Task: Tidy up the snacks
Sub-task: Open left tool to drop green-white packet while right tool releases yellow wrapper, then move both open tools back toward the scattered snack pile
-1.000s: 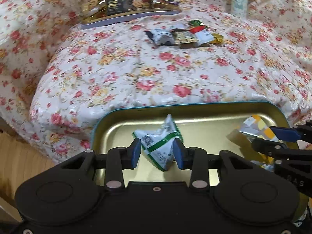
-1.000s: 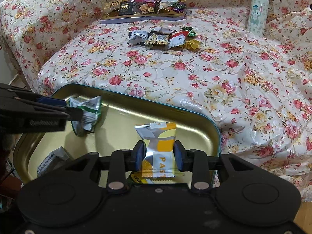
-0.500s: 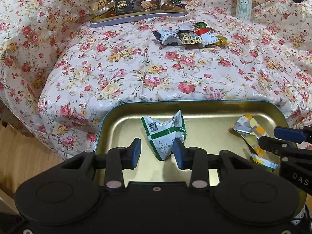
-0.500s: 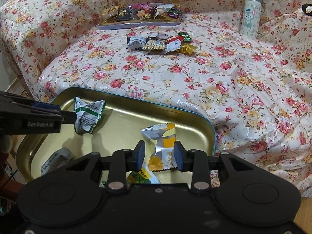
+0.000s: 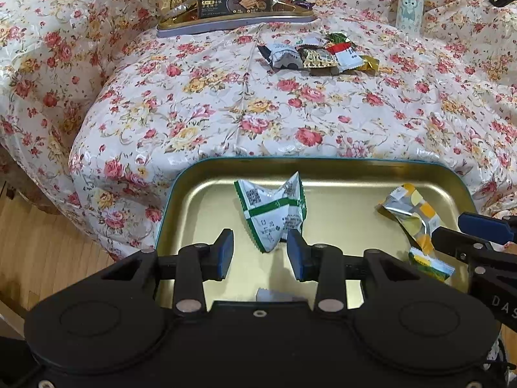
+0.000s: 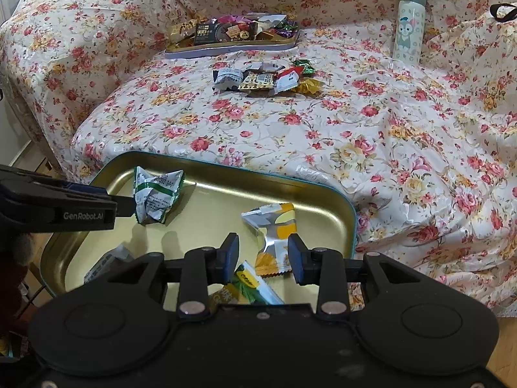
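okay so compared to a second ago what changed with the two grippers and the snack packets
Both let go. The left gripper opened and released the green-and-white packet; the right gripper opened and released the yellow-and-silver packet. Both packets now lie in the gold tray, and both grippers have pulled back slightly. The loose snack pile and far tray are unchanged.

Quantities: two trays; four snack packets in the tray nearest the hand-held grippers; one bottle.
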The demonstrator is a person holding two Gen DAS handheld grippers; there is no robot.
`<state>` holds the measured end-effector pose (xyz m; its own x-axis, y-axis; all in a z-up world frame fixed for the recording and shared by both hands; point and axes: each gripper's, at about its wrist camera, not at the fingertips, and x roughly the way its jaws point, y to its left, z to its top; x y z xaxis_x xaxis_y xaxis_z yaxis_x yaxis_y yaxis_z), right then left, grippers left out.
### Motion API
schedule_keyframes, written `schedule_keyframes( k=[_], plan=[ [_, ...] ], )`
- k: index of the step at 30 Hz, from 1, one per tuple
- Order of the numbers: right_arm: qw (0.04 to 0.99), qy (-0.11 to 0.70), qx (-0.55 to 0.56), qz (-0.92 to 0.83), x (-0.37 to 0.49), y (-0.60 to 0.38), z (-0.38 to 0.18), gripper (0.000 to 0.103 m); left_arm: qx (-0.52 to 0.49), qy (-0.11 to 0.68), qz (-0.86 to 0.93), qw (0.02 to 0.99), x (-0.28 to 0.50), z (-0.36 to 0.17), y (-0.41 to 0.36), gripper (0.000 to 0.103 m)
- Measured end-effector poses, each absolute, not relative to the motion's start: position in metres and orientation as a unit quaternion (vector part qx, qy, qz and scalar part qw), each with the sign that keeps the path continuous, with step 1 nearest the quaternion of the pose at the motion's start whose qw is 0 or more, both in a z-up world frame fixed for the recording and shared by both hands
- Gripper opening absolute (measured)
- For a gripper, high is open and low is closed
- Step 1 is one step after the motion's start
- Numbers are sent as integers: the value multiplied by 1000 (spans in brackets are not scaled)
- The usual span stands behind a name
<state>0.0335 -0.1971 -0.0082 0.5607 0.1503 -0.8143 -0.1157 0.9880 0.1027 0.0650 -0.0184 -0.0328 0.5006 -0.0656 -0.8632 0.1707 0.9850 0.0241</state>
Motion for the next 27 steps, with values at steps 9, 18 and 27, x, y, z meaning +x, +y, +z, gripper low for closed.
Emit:
schedule_keyframes(
  k=[9,18,27],
  plan=[
    [870,483,23,93,30,-199,-5,37,52,518,-88,849,64,-31,-12,46],
    [864,491,12,115,42,-205,5,37,78,503,-96,855,83,-15,-5,47],
    [890,444,5,106,81,-212,27,39,84,448,-69,887,123,2,3,47]
  ],
)
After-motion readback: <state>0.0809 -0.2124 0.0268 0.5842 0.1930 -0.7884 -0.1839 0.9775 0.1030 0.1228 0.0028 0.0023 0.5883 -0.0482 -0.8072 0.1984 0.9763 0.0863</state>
